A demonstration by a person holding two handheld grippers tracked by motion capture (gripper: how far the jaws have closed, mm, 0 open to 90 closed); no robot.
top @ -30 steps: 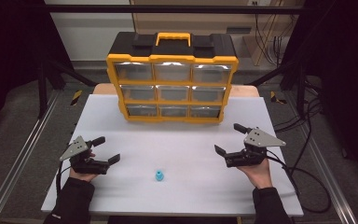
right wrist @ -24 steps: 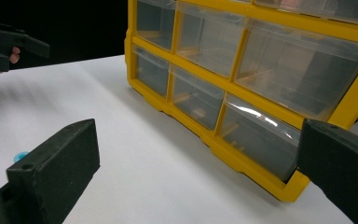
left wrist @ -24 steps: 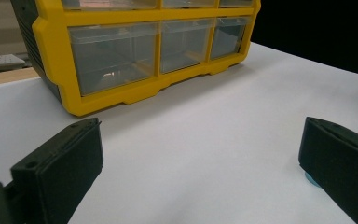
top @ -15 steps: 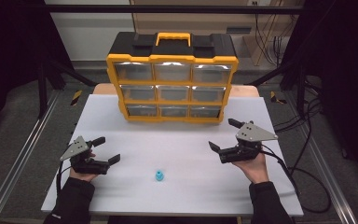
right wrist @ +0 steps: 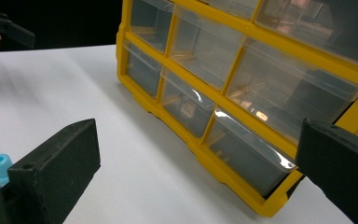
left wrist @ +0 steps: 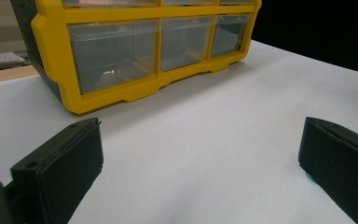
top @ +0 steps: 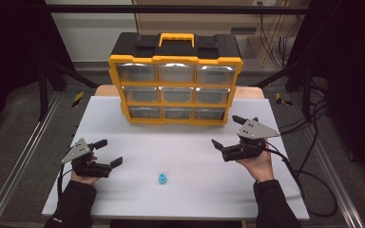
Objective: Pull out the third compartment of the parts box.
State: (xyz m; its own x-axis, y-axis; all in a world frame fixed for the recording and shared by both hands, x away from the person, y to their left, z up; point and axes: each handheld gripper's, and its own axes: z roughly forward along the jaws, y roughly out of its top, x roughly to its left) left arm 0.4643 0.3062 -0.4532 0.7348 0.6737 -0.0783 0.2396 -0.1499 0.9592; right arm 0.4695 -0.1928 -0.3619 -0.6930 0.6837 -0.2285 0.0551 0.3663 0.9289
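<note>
"Blue plastic, that little piece [top: 162, 178] near the front edge of the table [top: 185, 142], about midway along it. It looks light and hard to me, probably smooth enough to squirt out of a pinch."

"Where would you grab it?"

"I'd take it low across its wider base, jaws square to it, and close gently. It seems narrower at the top."

"Which gripper?"

"Both stand wide apart and hold nothing. My left gripper [top: 108, 153] hovers near the front-left corner, the closer one. My right gripper [top: 227, 131] sits towards the right edge, pointed at the yellow drawer cabinet [top: 176, 78] at the back; those clear drawers [right wrist: 254, 158] look stiff but light, so I'd hook a front lip."
</note>
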